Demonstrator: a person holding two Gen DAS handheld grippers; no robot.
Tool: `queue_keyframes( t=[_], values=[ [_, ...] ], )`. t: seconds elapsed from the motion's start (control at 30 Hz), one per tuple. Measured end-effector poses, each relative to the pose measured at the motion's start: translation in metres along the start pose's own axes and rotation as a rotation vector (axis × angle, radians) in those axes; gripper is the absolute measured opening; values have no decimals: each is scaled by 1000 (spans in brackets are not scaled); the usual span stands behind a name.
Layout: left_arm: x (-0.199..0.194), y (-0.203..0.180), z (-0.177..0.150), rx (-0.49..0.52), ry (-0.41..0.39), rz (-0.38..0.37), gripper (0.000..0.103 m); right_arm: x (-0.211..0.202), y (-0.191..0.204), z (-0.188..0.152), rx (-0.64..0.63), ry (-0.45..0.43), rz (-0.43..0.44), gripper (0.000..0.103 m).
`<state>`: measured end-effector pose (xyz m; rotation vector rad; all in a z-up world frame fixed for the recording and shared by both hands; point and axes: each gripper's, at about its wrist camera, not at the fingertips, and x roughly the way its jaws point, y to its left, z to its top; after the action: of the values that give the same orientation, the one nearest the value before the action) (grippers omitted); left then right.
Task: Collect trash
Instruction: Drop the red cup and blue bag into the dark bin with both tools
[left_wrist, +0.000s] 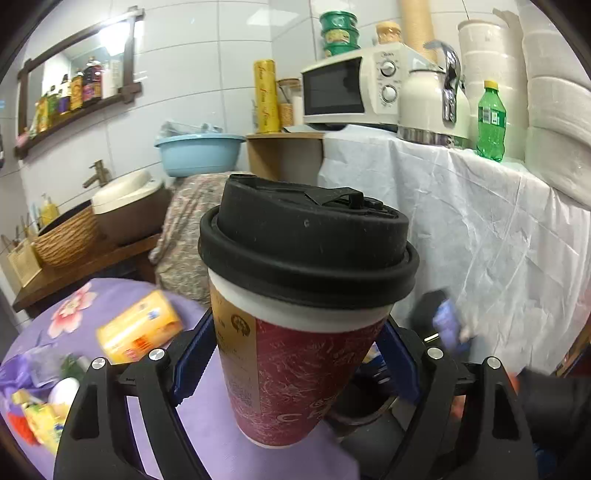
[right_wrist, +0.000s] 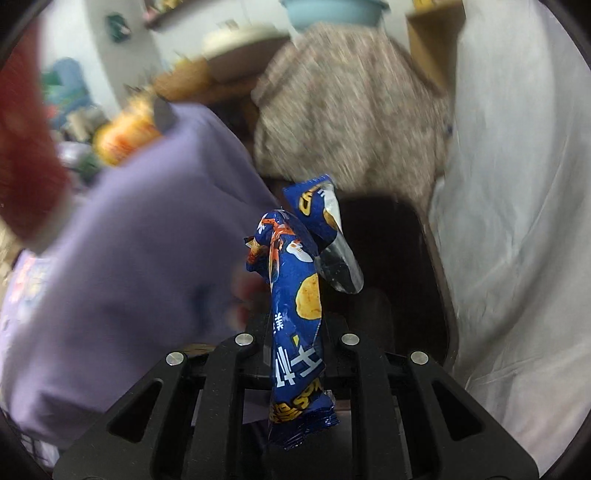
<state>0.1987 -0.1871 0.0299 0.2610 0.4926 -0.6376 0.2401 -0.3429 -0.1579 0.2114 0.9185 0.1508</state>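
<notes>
Left wrist view: the left tool (left_wrist: 295, 354) is clamped on a red paper coffee cup (left_wrist: 295, 369) with a black lid (left_wrist: 306, 240), blue pads pressing both sides. The cup fills the middle of the frame, upright with a slight lean, lifted clear of the purple floral table (left_wrist: 207, 417). More trash sits on that table at lower left: a yellow carton (left_wrist: 138, 328) and a pile of wrappers (left_wrist: 37, 398) near the edge. The tool points roughly level, out toward the white-draped counter (left_wrist: 480, 229) with the microwave (left_wrist: 354, 88) in the upper right.

Right wrist view: pretty blurry, so the right tool (right_wrist: 295, 354) looks to be mid-swing. Its jaws are nearly closed on a crumpled blue chip bag (right_wrist: 295, 317), which sticks up through the centre of the frame. It's tilted downward, with the purple table (right_wrist: 147, 258) on the left and a dark opening (right_wrist: 391, 251) just behind the bag, maybe a bin, can't say for sure.

So I'd say both pieces are picked and this is the carry-to-bin step. Next move calls for getting each tool over the bin before opening, then going back for the carton.
</notes>
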Motion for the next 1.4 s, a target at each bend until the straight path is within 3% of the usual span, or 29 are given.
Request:
queue_keyframes(
  t=[0.13, 0.2, 0.27, 0.33, 0.5, 0.67, 0.83, 1.23, 1.4],
  values=[
    [30, -17, 4, -14, 32, -16, 80, 47, -19, -5, 86, 64, -19, 18],
    [48, -23, 3, -38, 59, -31, 80, 62, -23, -5, 98, 83, -35, 32],
    [62, -28, -2, -64, 82, -43, 80, 70, -26, -7, 111, 87, -55, 56],
    [73, -33, -7, -75, 105, -47, 80, 69, -28, -10, 123, 64, -76, 66],
    [97, -45, -17, -90, 150, -47, 80, 48, -27, -20, 133, 27, -96, 67],
    [132, -55, -23, -144, 205, -41, 80, -5, -25, -41, 87, -64, -176, 71],
    [169, -72, -36, -121, 274, -7, 80, -51, -27, -65, 57, -137, -230, 74],
    [233, -86, -76, -155, 496, 13, 81, -97, -42, -100, 115, -181, -229, 74],
    [257, -86, -94, -168, 658, 33, 89, -105, -43, -107, 124, -189, -231, 75]
  ],
)
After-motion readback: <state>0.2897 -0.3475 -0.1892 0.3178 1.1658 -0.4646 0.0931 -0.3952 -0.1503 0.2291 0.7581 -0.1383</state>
